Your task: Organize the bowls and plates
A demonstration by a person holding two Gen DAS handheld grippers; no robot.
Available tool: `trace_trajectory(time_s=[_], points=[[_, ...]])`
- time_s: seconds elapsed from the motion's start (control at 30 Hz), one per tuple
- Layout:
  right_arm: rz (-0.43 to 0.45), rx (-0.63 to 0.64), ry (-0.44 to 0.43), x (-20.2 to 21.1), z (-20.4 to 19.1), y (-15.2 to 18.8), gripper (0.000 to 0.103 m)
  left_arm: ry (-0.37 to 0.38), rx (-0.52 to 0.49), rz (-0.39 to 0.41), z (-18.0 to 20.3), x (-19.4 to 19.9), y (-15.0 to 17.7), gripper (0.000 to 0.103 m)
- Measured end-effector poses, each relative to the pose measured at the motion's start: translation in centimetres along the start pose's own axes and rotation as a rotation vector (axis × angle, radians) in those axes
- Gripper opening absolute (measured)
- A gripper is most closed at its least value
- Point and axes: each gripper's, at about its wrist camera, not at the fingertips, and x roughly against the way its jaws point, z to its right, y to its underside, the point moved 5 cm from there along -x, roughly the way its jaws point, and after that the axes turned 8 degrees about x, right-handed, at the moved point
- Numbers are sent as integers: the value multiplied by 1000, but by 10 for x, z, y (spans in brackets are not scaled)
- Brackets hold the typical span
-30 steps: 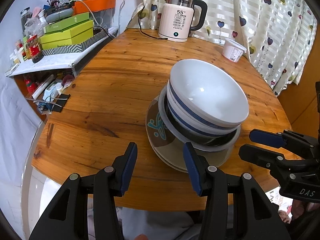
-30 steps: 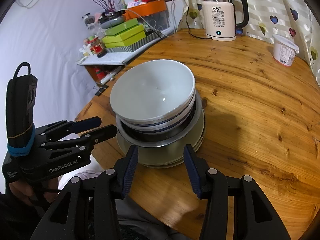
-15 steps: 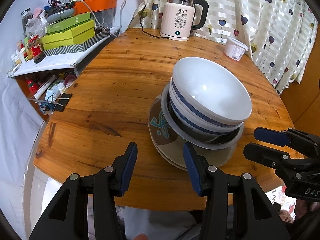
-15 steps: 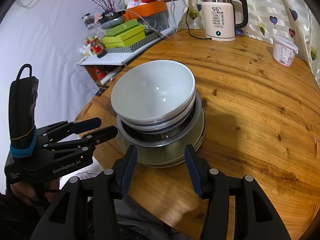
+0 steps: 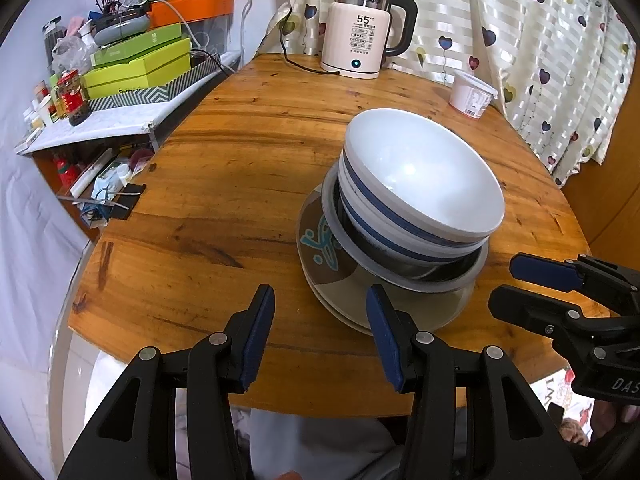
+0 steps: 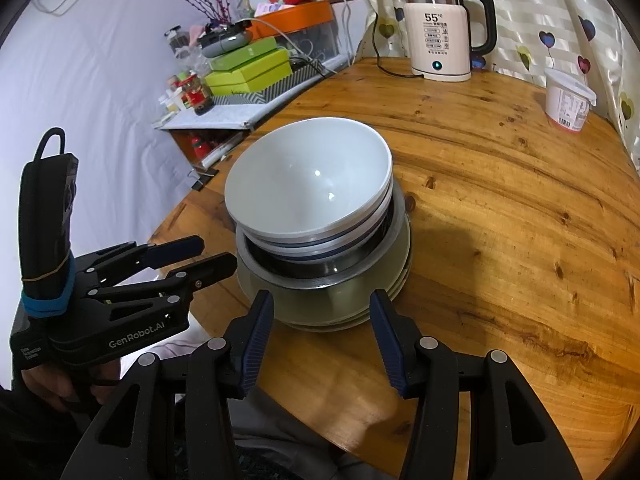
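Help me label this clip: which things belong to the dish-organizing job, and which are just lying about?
Job: white bowls, metal bowl, patterned plates.
Lying about: kettle, white tub, green boxes, orange tray, red jar.

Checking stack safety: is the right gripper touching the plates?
Apart. The right wrist view shows bare table between the open right gripper and the plates.

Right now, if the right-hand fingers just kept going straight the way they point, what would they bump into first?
Probably the near rim of the bottom plate under the stacked bowls; the open right gripper lines up with it, though depth is hard to judge.
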Motion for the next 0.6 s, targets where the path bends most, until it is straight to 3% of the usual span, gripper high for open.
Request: trace_trajectory(time_s=[0.6], points=[[-2, -2, -1, 0, 0, 1, 50, -3, 3, -3, 1, 0, 3, 49]])
